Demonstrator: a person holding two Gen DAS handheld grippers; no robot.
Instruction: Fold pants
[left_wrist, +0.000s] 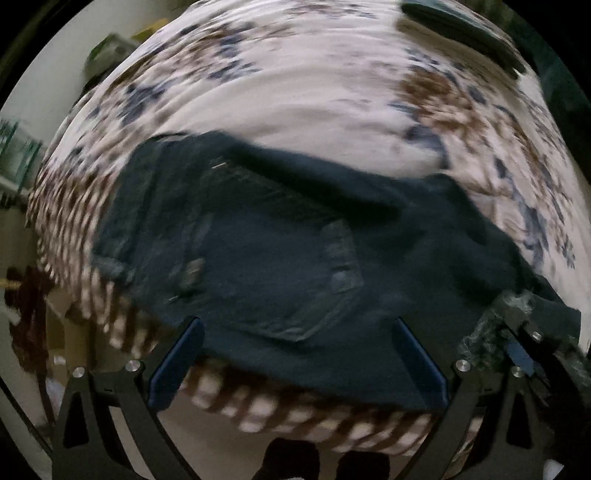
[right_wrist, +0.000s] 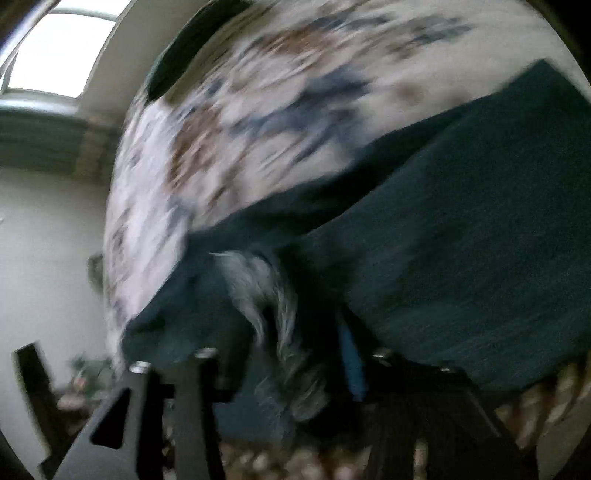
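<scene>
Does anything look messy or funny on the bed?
The dark jeans lie crooked and bunched across the flowery bedspread, not folded yet. One pale frayed edge sticks up near the right tool.

Dark jeans (left_wrist: 280, 266), seemingly folded, on bedspread (left_wrist: 295, 92)

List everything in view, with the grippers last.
pants: one pair, dark blue, spread across the near side of the bed, frayed pale hem close to the right gripper
bedspread: one, white with brown and blue flowers, under the pants
dark cloth: one, dark green or black, at the far edge of the bed
window: one, bright, up on the wall
left gripper: one, black with blue pads, open above the pants
right gripper: one, black with a blue pad, blurred, at the pants' hem
</scene>
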